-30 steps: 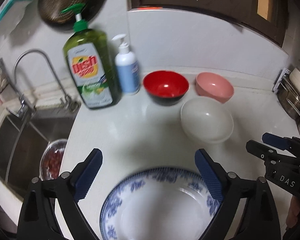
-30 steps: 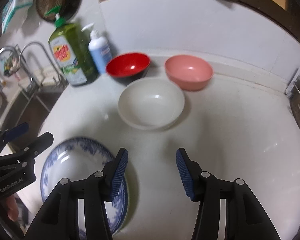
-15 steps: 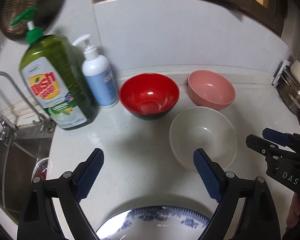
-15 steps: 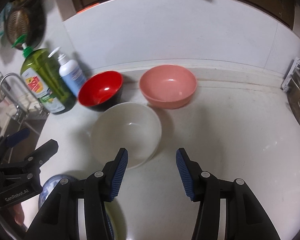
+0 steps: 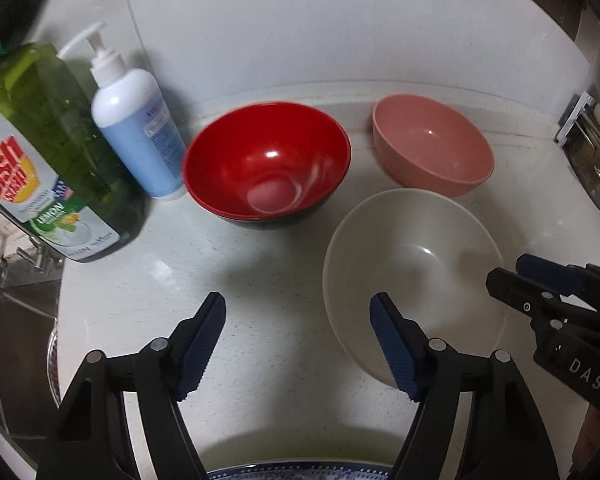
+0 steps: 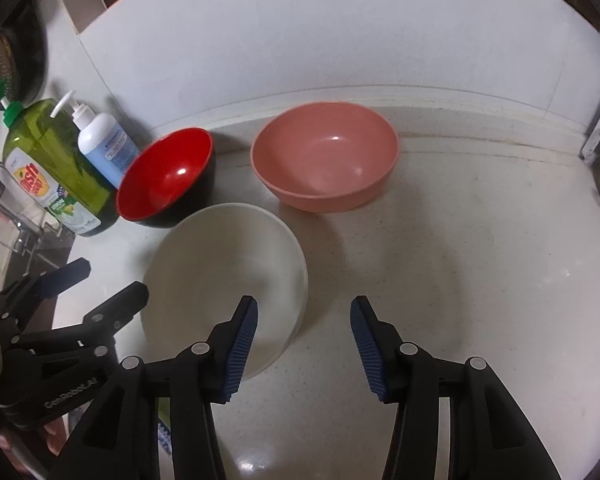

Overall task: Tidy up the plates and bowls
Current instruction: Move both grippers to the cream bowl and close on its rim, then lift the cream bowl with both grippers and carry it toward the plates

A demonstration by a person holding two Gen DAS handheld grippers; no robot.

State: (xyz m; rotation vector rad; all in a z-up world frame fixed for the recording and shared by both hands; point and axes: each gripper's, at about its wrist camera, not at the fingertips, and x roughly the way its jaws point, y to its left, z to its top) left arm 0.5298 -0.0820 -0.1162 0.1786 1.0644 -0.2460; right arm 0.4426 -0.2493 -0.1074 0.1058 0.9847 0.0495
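Three bowls stand on the white counter: a red bowl [image 5: 266,164] with a black outside, a pink bowl [image 5: 432,150] behind on the right, and a white bowl [image 5: 414,276] in front. They show again in the right wrist view: red [image 6: 166,176], pink [image 6: 326,156], white [image 6: 224,280]. My left gripper [image 5: 298,340] is open and empty, its right finger at the white bowl's near-left rim. My right gripper [image 6: 304,338] is open and empty, its left finger over the white bowl's near-right rim. A blue-patterned plate [image 5: 300,474] peeks in at the bottom edge.
A green dish-soap bottle [image 5: 40,152] and a white-and-blue pump bottle [image 5: 136,128] stand left of the red bowl. The sink [image 5: 16,320] with its tap lies at the far left. A metal rack [image 5: 596,152] is at the right edge. The white wall runs behind the bowls.
Both grippers have moved forward toward the bowls. The blue-patterned plate has slid almost out of view beneath them. Both stay open.
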